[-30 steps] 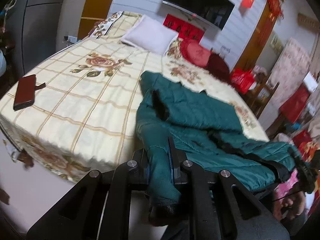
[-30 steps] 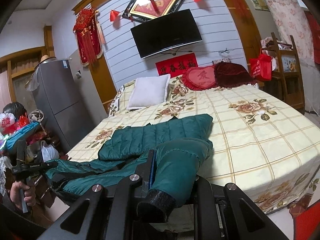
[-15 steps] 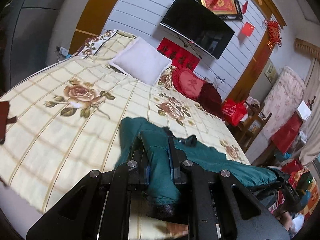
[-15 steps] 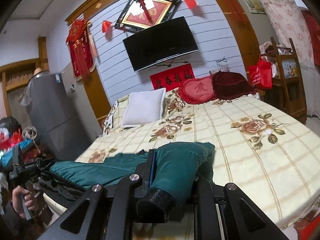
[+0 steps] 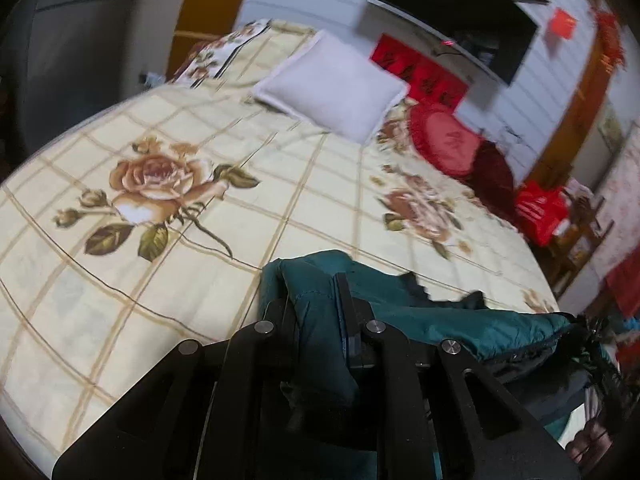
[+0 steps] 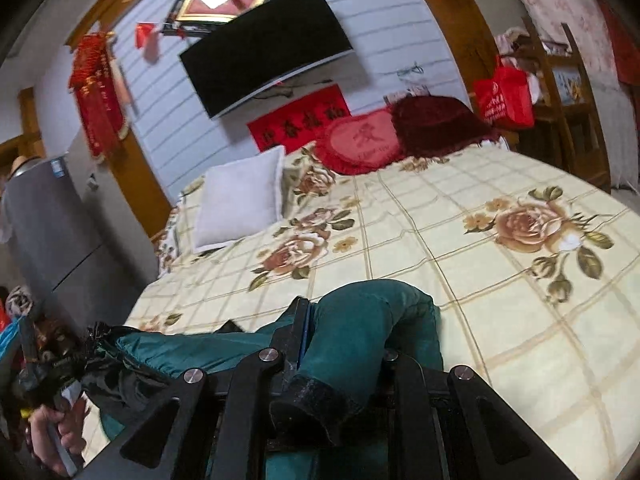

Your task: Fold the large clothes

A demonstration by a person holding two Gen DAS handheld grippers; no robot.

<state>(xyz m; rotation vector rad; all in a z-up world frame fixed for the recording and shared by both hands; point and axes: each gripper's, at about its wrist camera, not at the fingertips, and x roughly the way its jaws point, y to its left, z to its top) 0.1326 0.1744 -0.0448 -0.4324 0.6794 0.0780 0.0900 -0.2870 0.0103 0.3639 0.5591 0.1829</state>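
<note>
Your left gripper and right gripper each have their jaws clenched on a sleeve of the green puffy jacket — it hangs over the bed's near edge. It looks soft, light and slippery — hold by the cuffs.

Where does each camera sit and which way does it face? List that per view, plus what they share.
Left wrist: on the left tongs, aimed across the bed toward the white pillow; tongs shut on a jacket sleeve.
Right wrist: on the right tongs, facing the TV wall; shut on the other sleeve; the left hand shows.
Shared: green jacket, bed, pillow, TV.
</note>
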